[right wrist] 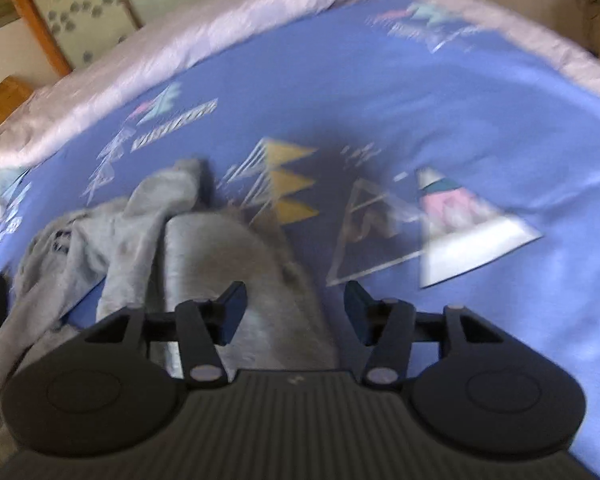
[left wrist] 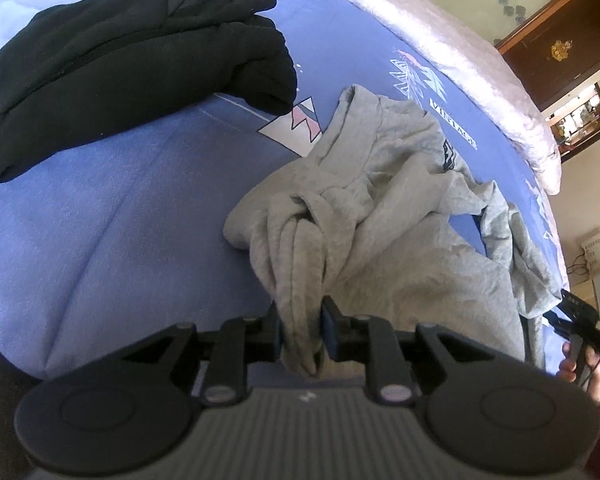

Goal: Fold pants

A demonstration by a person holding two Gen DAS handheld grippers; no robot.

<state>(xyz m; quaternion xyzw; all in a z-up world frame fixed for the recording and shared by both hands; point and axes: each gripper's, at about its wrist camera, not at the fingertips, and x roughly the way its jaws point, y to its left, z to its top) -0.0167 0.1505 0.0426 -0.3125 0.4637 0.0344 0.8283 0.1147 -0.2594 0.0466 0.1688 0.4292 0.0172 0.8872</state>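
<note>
Grey pants (left wrist: 380, 208) lie crumpled mid-bed on the blue sheet (left wrist: 120, 220), a bunched end pinched in the left gripper (left wrist: 302, 320), likely for spreading. Black folded garment (left wrist: 132, 68) lies at ten o'clock. Right gripper (right wrist: 296, 312) hangs open, holding nothing.

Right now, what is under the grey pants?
The grey pants lie crumpled on the blue printed bedsheet, which shows through a gap in the folds. Whatever else lies beneath the bunched cloth is covered.
</note>
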